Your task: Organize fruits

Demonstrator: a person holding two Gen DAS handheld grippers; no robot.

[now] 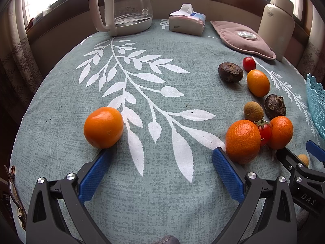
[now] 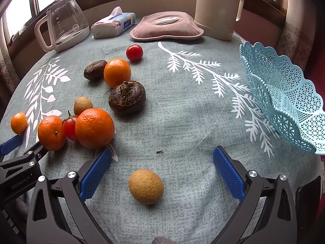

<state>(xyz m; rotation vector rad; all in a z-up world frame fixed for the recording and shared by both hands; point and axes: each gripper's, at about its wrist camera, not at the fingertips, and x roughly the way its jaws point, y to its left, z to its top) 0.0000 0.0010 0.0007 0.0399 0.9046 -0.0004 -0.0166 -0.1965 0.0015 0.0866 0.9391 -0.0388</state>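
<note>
My left gripper [image 1: 161, 152] is open low over the cloth. Its left fingertip touches a lone orange [image 1: 103, 127], and its right fingertip is against another orange [image 1: 242, 141]. That orange belongs to a cluster with a stemmed tomato [image 1: 264, 132], a third orange [image 1: 281, 132], a longan [image 1: 253, 111] and a dark water chestnut [image 1: 275, 106]. My right gripper [image 2: 162, 152] is open too, with a tan longan [image 2: 145, 186] lying loose on the cloth between its fingers. The light blue lattice basket [image 2: 284, 93] stands tilted at the right, with no fruit visible in it.
Farther back lie a kumquat-like orange [image 2: 117, 72], a second water chestnut [image 2: 95, 69] and a cherry tomato [image 2: 134, 52]. Along the table's far edge stand a glass kettle [image 2: 65, 26], a tissue pack [image 2: 113, 23], a pink heat pad [image 2: 166, 27] and a cream jug [image 2: 217, 10].
</note>
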